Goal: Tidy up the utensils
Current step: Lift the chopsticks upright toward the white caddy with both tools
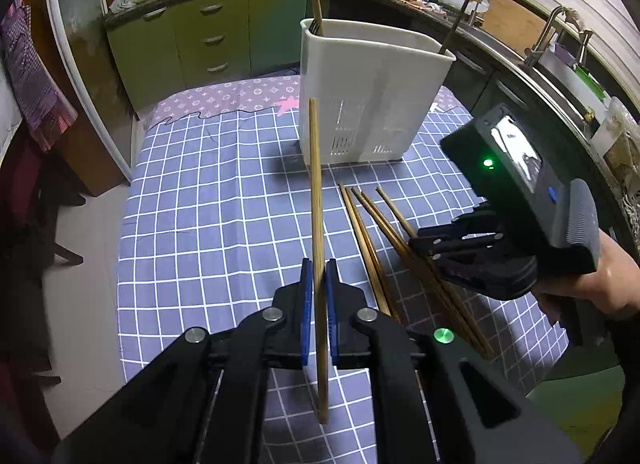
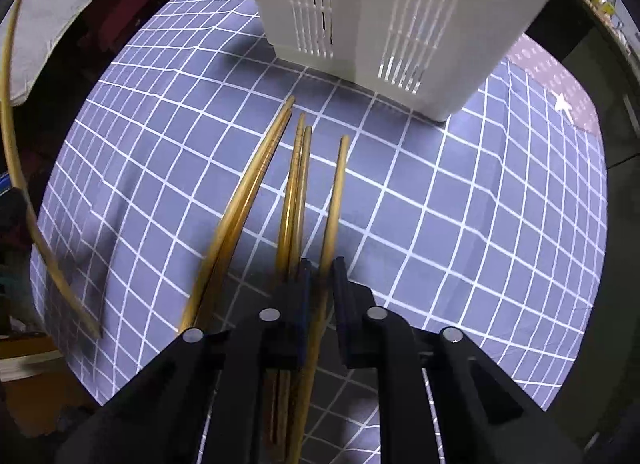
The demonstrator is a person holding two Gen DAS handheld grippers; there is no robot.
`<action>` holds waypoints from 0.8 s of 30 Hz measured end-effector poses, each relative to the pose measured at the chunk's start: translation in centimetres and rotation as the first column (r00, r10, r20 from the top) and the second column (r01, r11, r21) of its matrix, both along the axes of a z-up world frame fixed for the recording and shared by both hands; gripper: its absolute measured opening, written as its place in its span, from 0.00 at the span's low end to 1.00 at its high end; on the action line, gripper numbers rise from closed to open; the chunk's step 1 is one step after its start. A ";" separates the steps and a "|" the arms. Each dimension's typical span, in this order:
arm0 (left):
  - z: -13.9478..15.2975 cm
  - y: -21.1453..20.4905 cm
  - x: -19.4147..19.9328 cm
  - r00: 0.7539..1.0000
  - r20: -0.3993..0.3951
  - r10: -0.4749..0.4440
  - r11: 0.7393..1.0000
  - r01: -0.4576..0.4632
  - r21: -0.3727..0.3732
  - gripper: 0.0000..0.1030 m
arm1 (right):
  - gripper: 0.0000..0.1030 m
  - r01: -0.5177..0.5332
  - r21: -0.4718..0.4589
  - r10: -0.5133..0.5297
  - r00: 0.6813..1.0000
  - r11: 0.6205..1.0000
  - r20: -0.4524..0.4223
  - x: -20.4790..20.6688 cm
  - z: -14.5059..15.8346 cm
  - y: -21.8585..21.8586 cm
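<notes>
My left gripper (image 1: 319,264) is shut on one wooden chopstick (image 1: 316,184), held above the table with its tip aimed toward the white slotted utensil holder (image 1: 372,96). That chopstick also shows at the left edge of the right wrist view, as a chopstick (image 2: 12,124) off the cloth. Several loose chopsticks (image 1: 368,240) lie on the checked cloth in front of the holder. My right gripper (image 2: 322,262) points steeply down over them, shut on the rightmost chopstick (image 2: 336,192). The others (image 2: 248,200) lie just to its left. A hand holds that right gripper (image 1: 430,254).
A wooden-handled fork (image 1: 314,4) and a dark-handled utensil (image 1: 452,32) stand in the holder. The blue checked tablecloth (image 1: 200,204) ends at the left, with floor and a chair (image 1: 36,224) beyond. Green cabinets, a stove and a sink (image 1: 552,64) ring the back.
</notes>
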State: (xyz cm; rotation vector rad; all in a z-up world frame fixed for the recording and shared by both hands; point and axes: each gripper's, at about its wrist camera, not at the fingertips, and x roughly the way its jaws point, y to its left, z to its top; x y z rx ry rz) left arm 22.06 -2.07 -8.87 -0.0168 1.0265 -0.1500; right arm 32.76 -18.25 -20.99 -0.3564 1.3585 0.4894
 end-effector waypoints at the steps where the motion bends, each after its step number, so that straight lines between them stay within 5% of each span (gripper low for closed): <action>1: 0.1 0.0 -0.1 1.000 0.001 -0.003 1.000 0.003 0.000 0.06 | 0.08 0.002 0.001 -0.002 1.000 1.000 -0.002 0.0 0.0 0.1; 6: 0.3 -0.1 -0.4 1.000 0.012 -0.012 1.000 0.012 -0.001 0.06 | 0.07 0.021 0.065 -0.024 0.999 0.998 0.039 -0.3 1.5 -0.7; 12: 0.9 -0.2 -0.8 0.999 0.038 -0.026 1.000 0.026 0.002 0.06 | 0.07 0.029 0.237 -0.075 0.980 0.971 0.185 -2.9 8.1 -4.6; 18: 1.8 -0.5 -2.0 0.996 0.083 -0.044 0.999 0.043 0.007 0.06 | 0.07 -0.005 0.311 -0.116 0.922 0.951 0.370 -8.9 13.6 -8.7; 24: 2.9 -0.2 -3.8 0.985 0.166 -0.047 0.999 0.047 0.004 0.06 | 0.07 -0.004 0.335 -0.150 0.888 0.942 0.434 -12.9 14.2 -11.5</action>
